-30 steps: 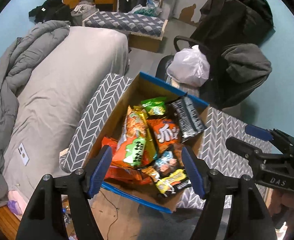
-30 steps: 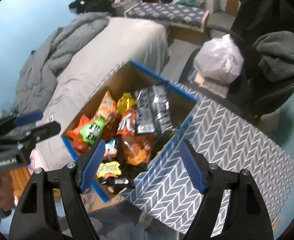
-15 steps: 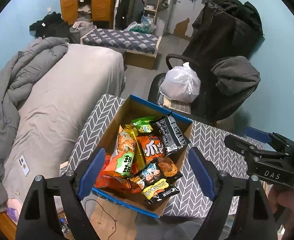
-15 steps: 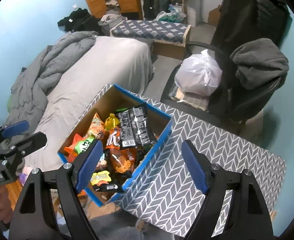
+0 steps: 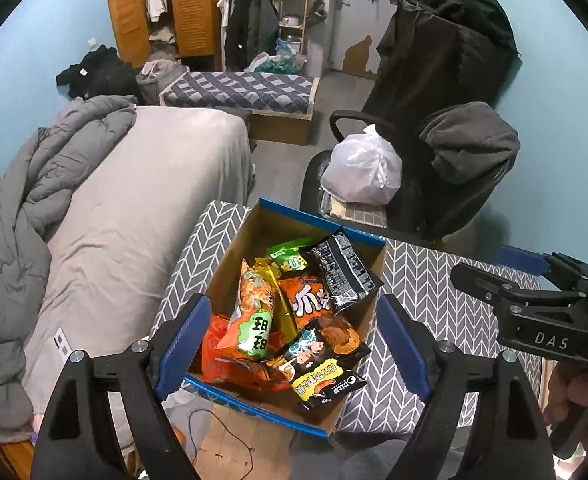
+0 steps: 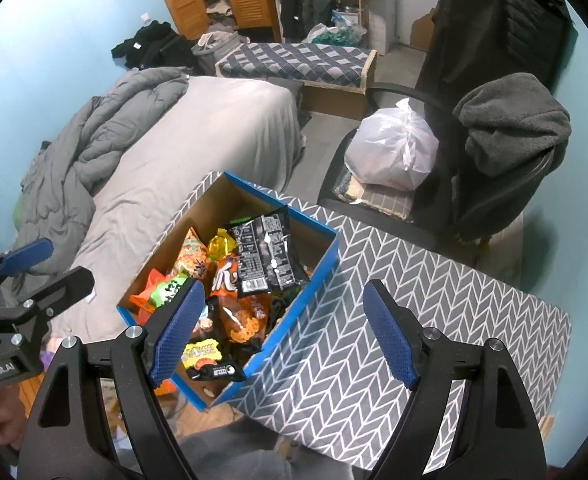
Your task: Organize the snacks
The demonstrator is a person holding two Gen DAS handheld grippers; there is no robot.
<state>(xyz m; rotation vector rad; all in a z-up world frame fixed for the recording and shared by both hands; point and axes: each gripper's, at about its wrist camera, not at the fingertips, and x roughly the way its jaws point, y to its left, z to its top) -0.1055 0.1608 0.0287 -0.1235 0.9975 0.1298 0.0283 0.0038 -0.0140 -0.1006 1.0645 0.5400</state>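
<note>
Both my claws hang apart and empty — left claw (image 5: 291,350), right claw (image 6: 283,330). Snacks (image 5: 294,312) fill the box (image 5: 229,276) overhanging the desk's (image 6: 374,320) left edge — a careless push might tip it off.

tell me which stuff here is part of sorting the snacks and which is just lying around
Part of the job: cardboard box, black snack bag, orange chip bag, green-label snack bag, table.

Just lying about: white plastic bag, grey duvet, chair.

Snack bags (image 5: 294,312) fill box (image 5: 233,256) on table (image 5: 426,280), seemingly overhanging it.
</note>
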